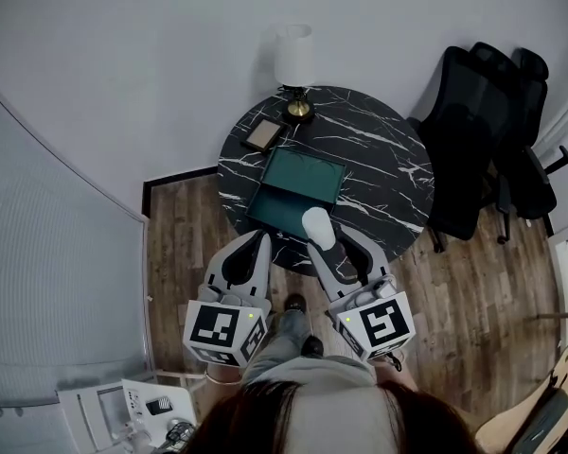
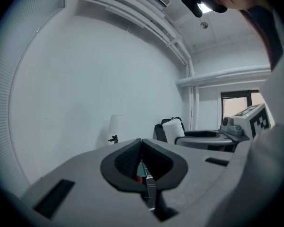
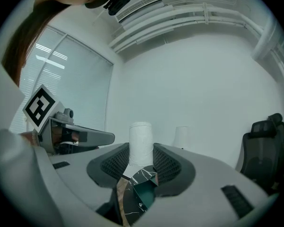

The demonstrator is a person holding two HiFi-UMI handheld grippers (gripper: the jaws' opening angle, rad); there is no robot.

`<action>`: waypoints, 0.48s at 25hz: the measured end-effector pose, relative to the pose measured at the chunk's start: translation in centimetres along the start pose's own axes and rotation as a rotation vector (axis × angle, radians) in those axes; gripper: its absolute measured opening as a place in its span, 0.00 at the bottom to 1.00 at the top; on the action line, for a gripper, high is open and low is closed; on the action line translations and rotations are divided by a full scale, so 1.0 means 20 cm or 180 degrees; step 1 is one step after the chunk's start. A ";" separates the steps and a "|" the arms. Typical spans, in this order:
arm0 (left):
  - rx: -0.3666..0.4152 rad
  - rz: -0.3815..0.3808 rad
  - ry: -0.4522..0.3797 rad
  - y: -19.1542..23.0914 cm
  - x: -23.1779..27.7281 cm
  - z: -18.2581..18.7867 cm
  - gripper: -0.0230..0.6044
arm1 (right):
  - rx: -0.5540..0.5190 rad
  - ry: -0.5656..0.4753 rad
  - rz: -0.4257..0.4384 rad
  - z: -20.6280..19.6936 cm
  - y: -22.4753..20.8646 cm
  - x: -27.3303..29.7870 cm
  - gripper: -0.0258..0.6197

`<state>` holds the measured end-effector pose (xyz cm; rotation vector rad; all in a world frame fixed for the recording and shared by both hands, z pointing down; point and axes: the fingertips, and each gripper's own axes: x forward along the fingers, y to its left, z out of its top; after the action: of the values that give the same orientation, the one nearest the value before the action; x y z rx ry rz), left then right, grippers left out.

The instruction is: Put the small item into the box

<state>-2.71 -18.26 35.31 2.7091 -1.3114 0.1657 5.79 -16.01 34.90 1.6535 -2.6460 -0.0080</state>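
A small white cylinder [image 1: 317,225] stands upright between the pads of my right gripper [image 1: 322,237], which is shut on it just over the near edge of the round black marble table [image 1: 379,159]. In the right gripper view the cylinder [image 3: 140,138] fills the gap between the jaws. The open dark green box [image 1: 286,214] lies on the table just beyond it, and its corner [image 3: 144,197] shows below the jaws. My left gripper [image 1: 259,241] hangs beside the right one at the table's near edge, shut with nothing in it; its jaw tips meet [image 2: 141,142].
A white-shaded lamp [image 1: 294,60] and a small framed picture [image 1: 263,135] stand at the table's far side. Black office chairs [image 1: 492,140] crowd the right of the table. Wood floor [image 1: 180,235] surrounds it, with a white wall behind.
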 end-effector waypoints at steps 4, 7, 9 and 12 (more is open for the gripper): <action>-0.0020 -0.0027 0.0008 0.06 0.06 0.00 0.05 | 0.0032 0.0047 -0.0005 -0.03 -0.01 0.08 0.31; -0.0036 -0.0049 0.0008 0.11 0.10 0.00 0.05 | 0.0001 0.0101 -0.0018 -0.05 -0.02 0.14 0.31; -0.0044 -0.0070 0.0012 0.14 0.13 0.00 0.05 | -0.0004 0.0131 -0.0027 -0.07 -0.03 0.18 0.31; -0.0054 -0.0101 0.0019 0.17 0.18 0.01 0.05 | -0.0013 0.0165 -0.0032 -0.09 -0.04 0.23 0.31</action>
<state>-3.16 -23.07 35.97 2.7115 -1.2618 0.1587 4.58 -20.50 36.74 1.6427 -2.5982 0.0288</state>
